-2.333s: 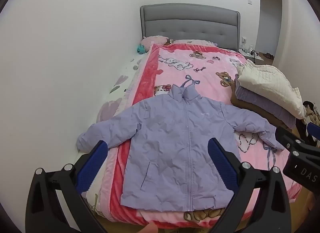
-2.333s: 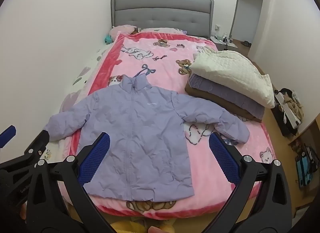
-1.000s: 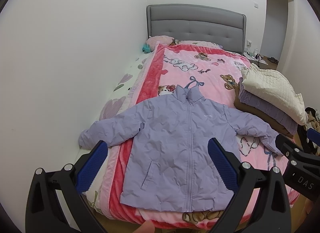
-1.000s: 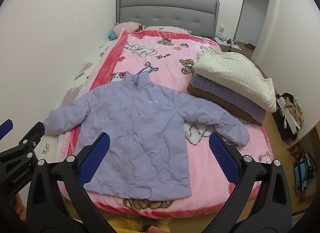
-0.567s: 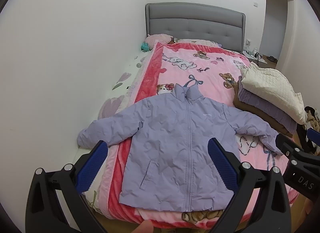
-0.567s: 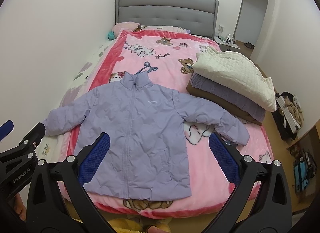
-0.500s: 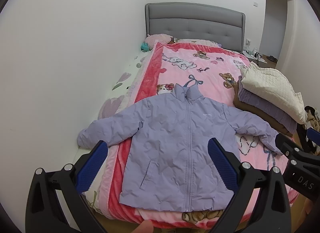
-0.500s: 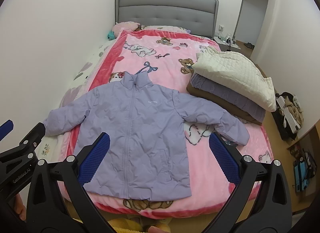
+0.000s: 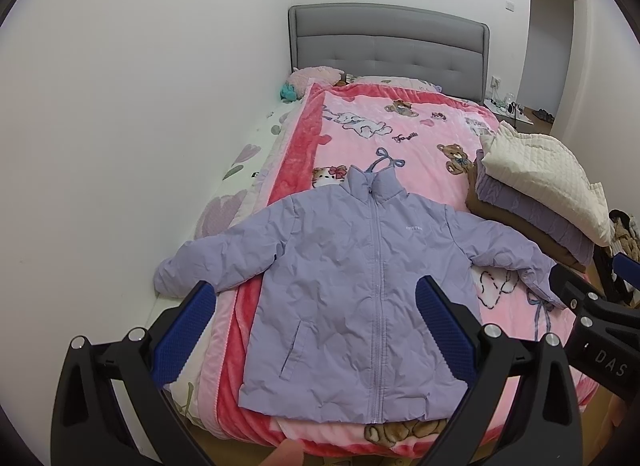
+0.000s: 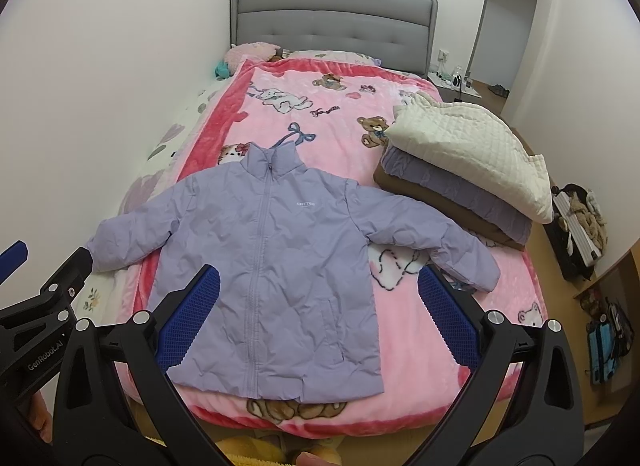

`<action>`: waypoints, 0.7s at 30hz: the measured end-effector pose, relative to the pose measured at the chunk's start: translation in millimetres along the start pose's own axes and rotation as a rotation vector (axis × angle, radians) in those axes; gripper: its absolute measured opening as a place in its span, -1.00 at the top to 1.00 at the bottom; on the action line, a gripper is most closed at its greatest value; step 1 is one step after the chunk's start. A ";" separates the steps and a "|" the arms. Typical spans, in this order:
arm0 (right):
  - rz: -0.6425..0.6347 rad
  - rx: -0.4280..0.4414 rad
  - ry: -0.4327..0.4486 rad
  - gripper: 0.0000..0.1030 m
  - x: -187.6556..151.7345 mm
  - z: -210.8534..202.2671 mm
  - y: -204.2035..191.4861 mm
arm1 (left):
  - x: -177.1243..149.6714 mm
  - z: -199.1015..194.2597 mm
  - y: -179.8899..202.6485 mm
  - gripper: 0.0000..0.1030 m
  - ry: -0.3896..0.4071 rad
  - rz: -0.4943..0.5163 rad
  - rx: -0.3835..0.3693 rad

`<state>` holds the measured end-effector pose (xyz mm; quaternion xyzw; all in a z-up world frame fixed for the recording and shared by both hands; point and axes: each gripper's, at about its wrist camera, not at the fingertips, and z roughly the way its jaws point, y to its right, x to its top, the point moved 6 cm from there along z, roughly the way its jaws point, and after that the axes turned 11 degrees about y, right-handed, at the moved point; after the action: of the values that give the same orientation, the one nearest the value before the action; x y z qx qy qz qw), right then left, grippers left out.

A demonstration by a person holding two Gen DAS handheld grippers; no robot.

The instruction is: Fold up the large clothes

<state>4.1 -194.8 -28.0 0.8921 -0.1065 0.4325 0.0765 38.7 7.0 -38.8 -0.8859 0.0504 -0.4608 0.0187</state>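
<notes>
A zipped lilac puffer jacket (image 9: 360, 286) lies flat, sleeves spread, on a pink cartoon blanket (image 10: 340, 105), beyond the fingers of both tools. The left gripper (image 9: 316, 322) and right gripper (image 10: 318, 316) hover wide open and empty; folded bedding (image 10: 464, 157) sits beyond the right fingertip.

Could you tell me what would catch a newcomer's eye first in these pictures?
A lilac puffer jacket lies flat and zipped, sleeves spread, at the foot of a bed covered by a bright pink cartoon blanket. A stack of folded clothes topped by a cream quilted piece sits on the bed's right edge. Both the left hand-held gripper and the right hand-held gripper hover open, short of the jacket's hem.
</notes>
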 end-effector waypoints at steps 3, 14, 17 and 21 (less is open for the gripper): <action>0.002 0.000 -0.001 -0.85 0.0 0.1 0.0 | -1.5 -0.1 1.0 -0.91 0.000 0.000 0.000; 0.033 0.028 0.002 -0.85 -4.1 4.3 -6.0 | -19.5 24.5 -5.0 -0.91 -0.052 -0.059 -0.009; 0.067 0.079 0.032 -0.85 -4.0 7.8 -13.7 | -23.8 37.1 -16.6 -0.91 -0.063 -0.099 -0.019; 0.107 0.158 0.077 -0.85 -3.0 24.2 -21.4 | -35.1 62.4 -33.9 -0.91 -0.103 -0.113 -0.010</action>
<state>26.1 -179.3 -46.1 0.8710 -0.1163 0.4771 -0.0131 72.2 43.6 -100.5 -0.9098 0.0017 -0.4149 -0.0089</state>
